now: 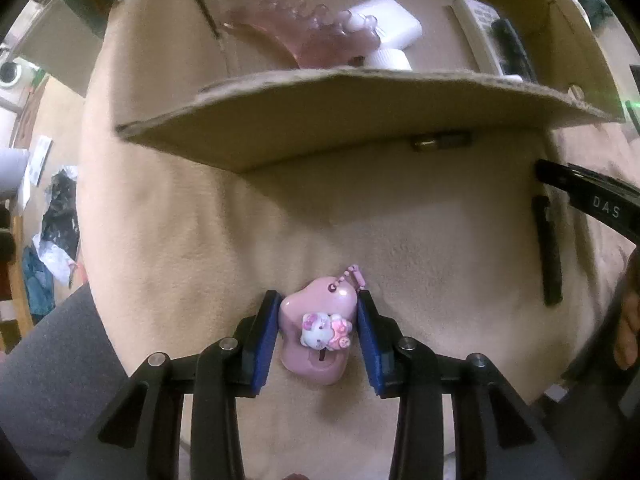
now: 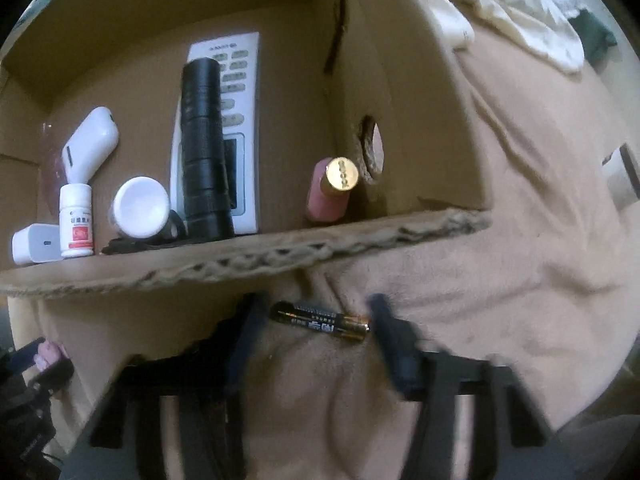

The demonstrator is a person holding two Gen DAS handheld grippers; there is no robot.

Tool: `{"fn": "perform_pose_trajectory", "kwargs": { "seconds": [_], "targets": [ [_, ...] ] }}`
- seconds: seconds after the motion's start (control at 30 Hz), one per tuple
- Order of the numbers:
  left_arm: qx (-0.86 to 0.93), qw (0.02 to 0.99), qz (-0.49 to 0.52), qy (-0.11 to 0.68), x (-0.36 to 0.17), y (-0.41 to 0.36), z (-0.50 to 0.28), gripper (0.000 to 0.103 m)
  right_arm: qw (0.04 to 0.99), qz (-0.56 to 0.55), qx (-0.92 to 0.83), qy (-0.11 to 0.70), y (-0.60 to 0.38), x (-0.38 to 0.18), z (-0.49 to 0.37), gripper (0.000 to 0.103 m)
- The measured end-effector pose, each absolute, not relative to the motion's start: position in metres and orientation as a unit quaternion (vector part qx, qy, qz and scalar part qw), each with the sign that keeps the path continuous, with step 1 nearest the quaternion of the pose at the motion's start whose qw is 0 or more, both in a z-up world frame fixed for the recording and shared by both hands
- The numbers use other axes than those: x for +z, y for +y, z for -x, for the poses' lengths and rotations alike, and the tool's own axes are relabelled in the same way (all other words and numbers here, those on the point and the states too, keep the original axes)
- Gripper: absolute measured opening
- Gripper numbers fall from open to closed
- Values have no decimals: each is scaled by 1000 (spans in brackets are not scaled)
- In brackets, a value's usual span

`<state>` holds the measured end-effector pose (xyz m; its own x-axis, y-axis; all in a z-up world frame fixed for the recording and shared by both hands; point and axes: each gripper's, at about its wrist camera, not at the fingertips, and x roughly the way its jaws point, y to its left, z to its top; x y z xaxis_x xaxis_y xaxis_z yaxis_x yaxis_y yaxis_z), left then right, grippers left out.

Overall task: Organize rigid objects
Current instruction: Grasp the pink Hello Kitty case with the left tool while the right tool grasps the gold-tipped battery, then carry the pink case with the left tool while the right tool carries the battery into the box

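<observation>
left tongs (image 1: 318, 336) straddling pink charm (image 1: 316, 332), right tongs (image 2: 316, 336) straddling battery (image 2: 320, 321)

My left tool (image 1: 318, 334) has matte black linkage arms, silver round pins at the joints and blue pads (image 1: 265, 342). My right tool (image 2: 316, 328) is the same black with dark blue pads.

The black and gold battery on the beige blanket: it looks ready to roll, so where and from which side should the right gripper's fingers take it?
Grip the black and gold battery across its round barrel at mid-length, coming straight down from above. It lies flat on the beige blanket, its ends toward the two fingers, so turn the right gripper a quarter turn first.
</observation>
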<state>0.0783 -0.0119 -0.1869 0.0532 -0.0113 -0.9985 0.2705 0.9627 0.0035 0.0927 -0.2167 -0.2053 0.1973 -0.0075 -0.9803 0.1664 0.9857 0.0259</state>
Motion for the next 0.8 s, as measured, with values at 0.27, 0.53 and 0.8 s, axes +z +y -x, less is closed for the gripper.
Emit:
{"fn": "perform_pose_trajectory", "kwargs": {
  "seconds": [0.27, 0.53, 0.8],
  "targets": [
    [-85, 753, -87, 647, -164, 0, -71, 35, 786, -140, -67, 598, -256, -174, -72, 44],
    [-78, 799, -45, 595, -109, 19, -77, 35, 829, -179, -77, 525, -277, -112, -45, 44],
    [-92, 838, -28, 537, -42, -2, -113, 35, 878, -138, -7, 458, -260, -58, -66, 44]
  ]
}}
